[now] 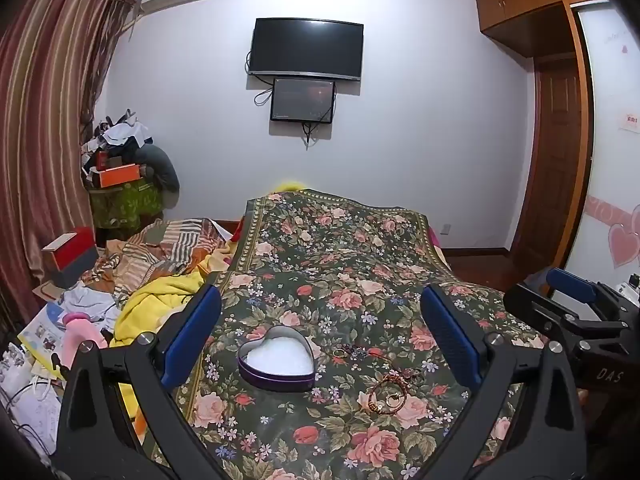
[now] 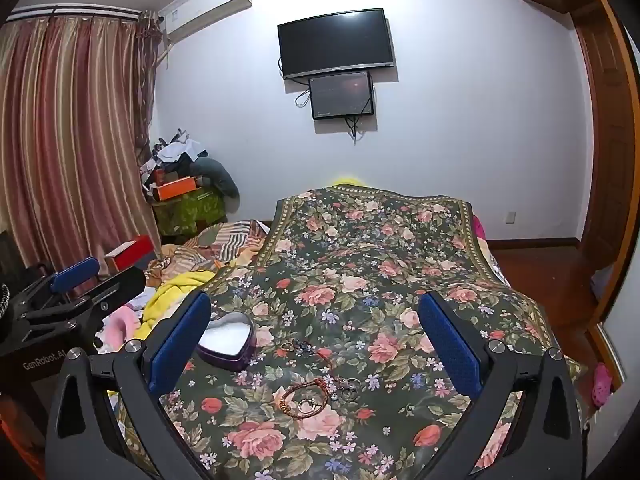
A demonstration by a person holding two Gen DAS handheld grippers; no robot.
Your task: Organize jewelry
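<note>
A purple heart-shaped tin (image 1: 276,360) with white padding lies open on the floral cloth (image 1: 340,248); it also shows in the right wrist view (image 2: 228,342). To its right lie a brown cord bracelet (image 1: 386,394) (image 2: 306,398), small rings (image 2: 348,388) and a dark bead piece with a ring (image 1: 348,353) (image 2: 298,347). My left gripper (image 1: 320,328) is open and empty, above the tin. My right gripper (image 2: 316,332) is open and empty, above the jewelry. Each gripper shows at the edge of the other's view.
The cloth-covered surface runs toward a white wall with two screens (image 1: 306,50). Left of it lie yellow and striped bedding (image 1: 160,300), boxes (image 1: 70,254) and clutter. A wooden door (image 1: 556,160) and wood floor are on the right.
</note>
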